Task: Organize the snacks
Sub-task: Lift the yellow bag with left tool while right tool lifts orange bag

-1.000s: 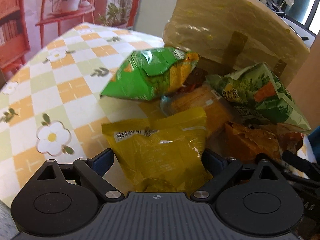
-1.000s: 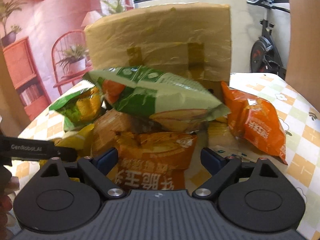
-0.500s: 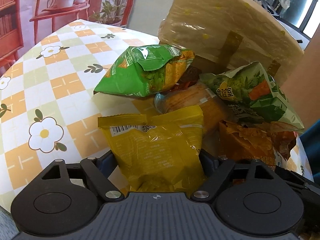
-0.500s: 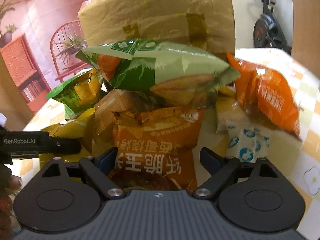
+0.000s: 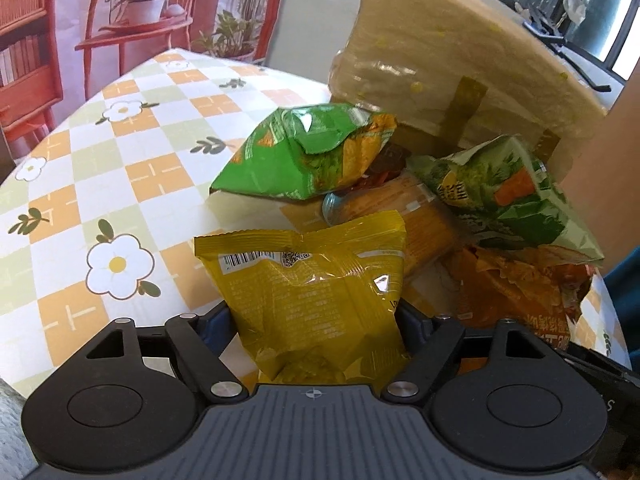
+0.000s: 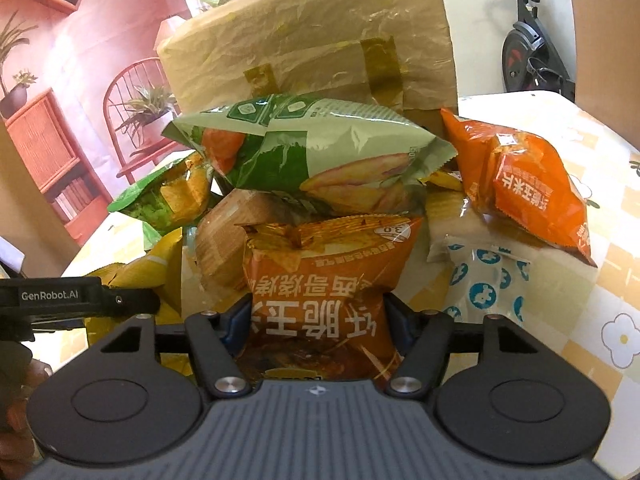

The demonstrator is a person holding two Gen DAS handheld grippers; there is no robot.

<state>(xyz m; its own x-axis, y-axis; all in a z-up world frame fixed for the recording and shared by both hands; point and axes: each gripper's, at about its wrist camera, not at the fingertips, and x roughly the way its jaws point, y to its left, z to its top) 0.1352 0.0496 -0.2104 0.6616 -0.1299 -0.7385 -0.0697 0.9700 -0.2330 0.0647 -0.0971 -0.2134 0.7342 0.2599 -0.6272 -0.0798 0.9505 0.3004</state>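
Note:
A heap of snack bags lies on the checked tablecloth (image 5: 100, 168) in front of a taped cardboard box (image 5: 460, 60). My left gripper (image 5: 312, 316) is closing on a yellow snack bag (image 5: 304, 276), and its blue pads touch both sides of the bag. My right gripper (image 6: 316, 316) is also closing, on an orange snack bag (image 6: 328, 272) with white lettering; the bag is pinched narrow between the pads. The left gripper's side (image 6: 80, 300) shows at the left edge of the right wrist view.
Behind the held bags lie a green chips bag (image 5: 304, 152), a pale green bag (image 6: 312, 152), a round biscuit pack (image 5: 420, 216), another orange bag (image 6: 528, 184) and a white-and-blue packet (image 6: 484, 284). An exercise bike (image 6: 532, 56) stands beyond the table.
Both pairs of jaws have narrowed from wide apart onto their bags. The right view has tilted, and the orange bag now fills more of it.

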